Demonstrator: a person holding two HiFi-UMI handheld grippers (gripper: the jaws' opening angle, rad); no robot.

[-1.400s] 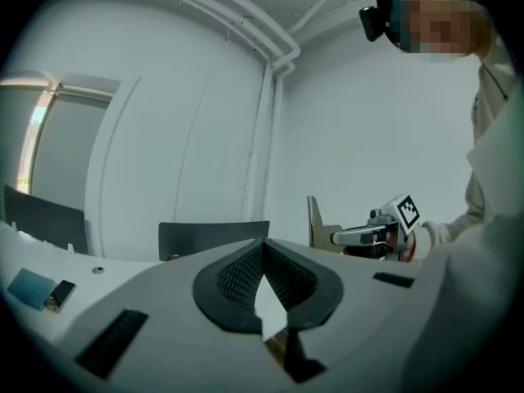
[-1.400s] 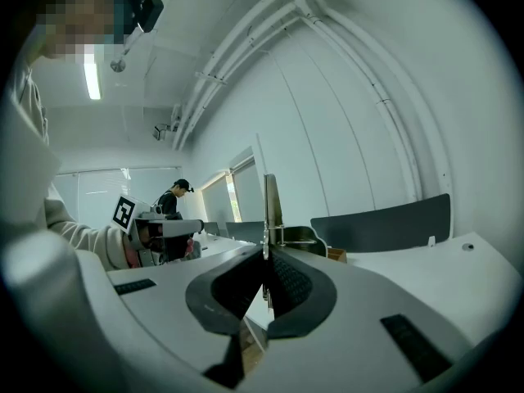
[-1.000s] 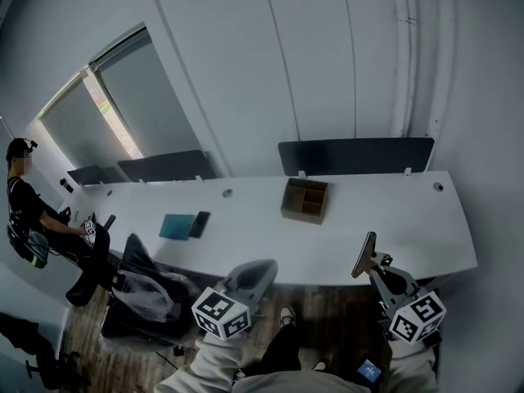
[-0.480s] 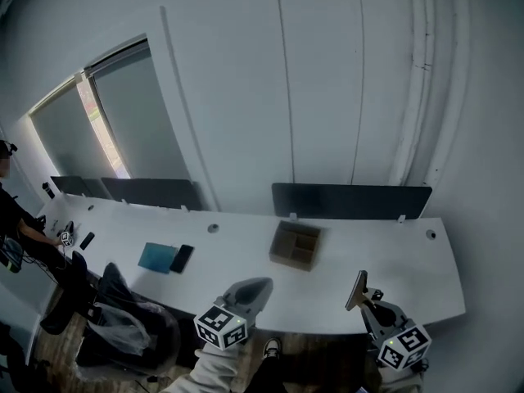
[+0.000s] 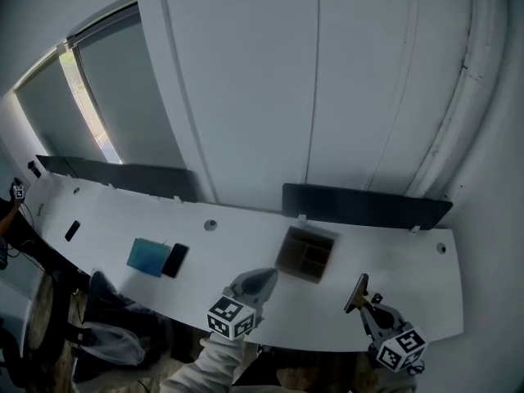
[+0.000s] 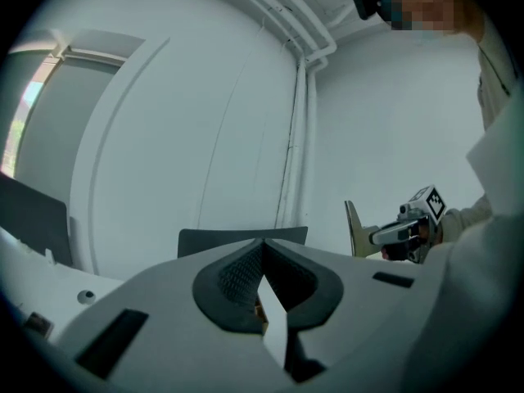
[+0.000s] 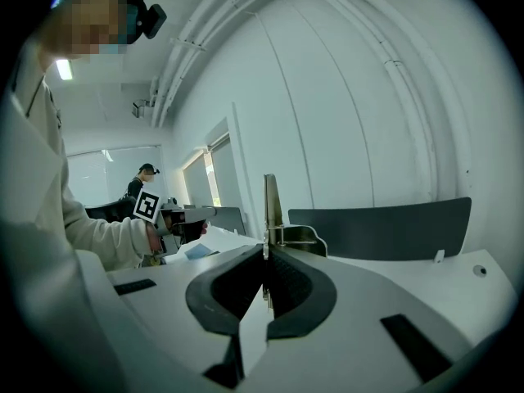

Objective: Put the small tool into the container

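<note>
The small tool [image 5: 357, 291] is a flat tan blade on a metal clip, standing up from my right gripper [image 5: 368, 304], which is shut on it. In the right gripper view the blade [image 7: 269, 207] rises straight out of the closed jaws of the right gripper [image 7: 264, 258]. The container [image 5: 305, 254], a brown box with compartments, sits on the white desk [image 5: 385, 273] to the left of and beyond the tool. My left gripper [image 5: 262, 277] hovers over the desk's near edge, shut with nothing showing between its fingers [image 6: 264, 260]. From the left gripper view the tool [image 6: 357, 230] shows at right.
A teal notebook [image 5: 148, 256] and a black phone [image 5: 174, 260] lie on the desk to the left. Dark partition panels [image 5: 364, 207] line the desk's far edge against the white wall. A covered office chair [image 5: 115, 334] stands below the desk at left.
The head view has tilted upward, so the desk and both grippers sit lower in frame and more wall shows. The right gripper still grips the tool; the seated person at left has left view.
</note>
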